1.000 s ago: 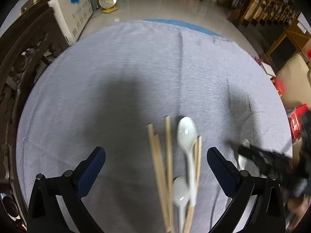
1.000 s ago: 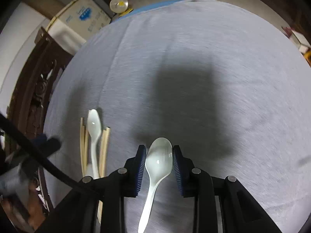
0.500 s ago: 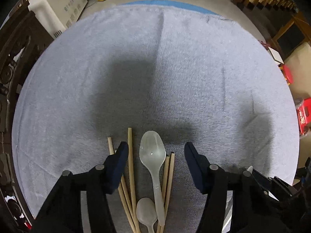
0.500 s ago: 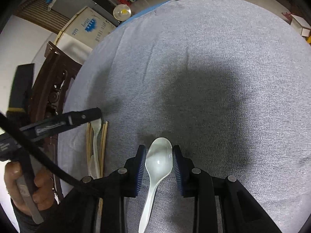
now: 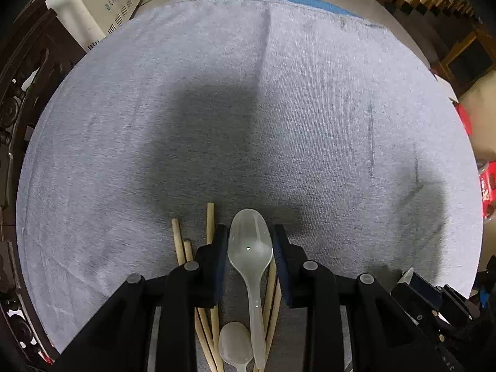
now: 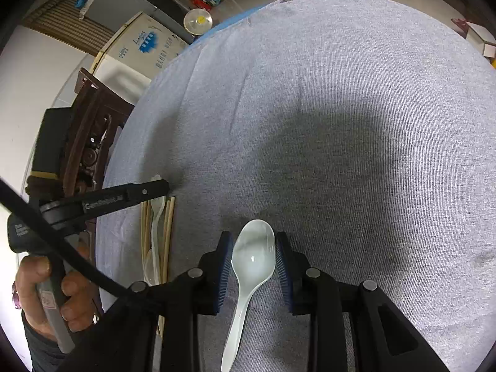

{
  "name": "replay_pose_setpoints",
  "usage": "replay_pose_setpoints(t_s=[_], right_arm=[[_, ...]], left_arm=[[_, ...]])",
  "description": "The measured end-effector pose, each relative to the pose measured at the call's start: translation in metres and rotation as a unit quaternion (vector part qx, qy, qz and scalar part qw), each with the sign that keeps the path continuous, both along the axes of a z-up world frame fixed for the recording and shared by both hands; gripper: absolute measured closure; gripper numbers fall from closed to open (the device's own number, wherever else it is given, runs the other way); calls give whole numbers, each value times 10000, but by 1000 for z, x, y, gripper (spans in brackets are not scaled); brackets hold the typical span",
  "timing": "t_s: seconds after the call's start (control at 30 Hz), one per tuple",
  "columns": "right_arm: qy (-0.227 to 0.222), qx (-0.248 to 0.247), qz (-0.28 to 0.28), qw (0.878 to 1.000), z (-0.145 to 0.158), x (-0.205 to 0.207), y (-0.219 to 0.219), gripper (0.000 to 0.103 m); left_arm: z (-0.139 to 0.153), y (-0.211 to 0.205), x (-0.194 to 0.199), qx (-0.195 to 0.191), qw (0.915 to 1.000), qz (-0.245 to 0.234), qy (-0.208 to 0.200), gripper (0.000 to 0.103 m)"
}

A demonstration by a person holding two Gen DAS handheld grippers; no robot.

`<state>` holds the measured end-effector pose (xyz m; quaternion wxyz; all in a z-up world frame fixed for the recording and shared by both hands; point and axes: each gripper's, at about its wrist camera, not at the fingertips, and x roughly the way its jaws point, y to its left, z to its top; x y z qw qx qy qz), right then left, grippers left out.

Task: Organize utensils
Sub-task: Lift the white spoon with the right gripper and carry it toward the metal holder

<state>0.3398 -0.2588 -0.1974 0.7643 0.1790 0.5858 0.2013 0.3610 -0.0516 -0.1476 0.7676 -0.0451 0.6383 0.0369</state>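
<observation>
1. On the grey cloth [image 5: 310, 108] that covers the round table, a small pile of utensils lies near the person's edge: several wooden chopsticks [image 5: 178, 241] side by side, with plastic spoons among them
2. The left gripper [image 5: 250, 241] sits low over that pile, its blue-padded jaws drawn in tight against both sides of the bowl of a translucent spoon [image 5: 250, 248]; the spoon's handle runs back between the fingers, over the chopsticks
3. A second, smaller spoon [image 5: 235, 348] lies bowl-up just behind, touching the first spoon's handle
4. The right gripper [image 6: 253, 254] is well apart from the pile, out over bare cloth, and its jaws pinch the bowl of a white spoon [image 6: 253, 255] in the same way, handle trailing back beneath the gripper
5. From the right wrist view the left gripper's black finger [image 6: 124, 200] crosses above the chopsticks, held by the person's left hand [image 6: 46, 288]
6. Beyond the table stand a carved dark wooden chair [image 6: 93, 130] and a white box with blue print [image 5: 102, 6]
</observation>
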Motion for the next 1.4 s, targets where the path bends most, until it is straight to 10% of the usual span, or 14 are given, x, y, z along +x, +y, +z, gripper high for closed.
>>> replay_pose_setpoints(t_s=[1.0,1.4], right_arm=[[-447,-229,-92,9987,63,-77,12,73],[-1304,-129,-50,9914,135,-140,23,73]], left_arm=[[67,71,-155,-682,9940,364,-775,73],[95,71,-208,-833,9881,426,-1217,73]])
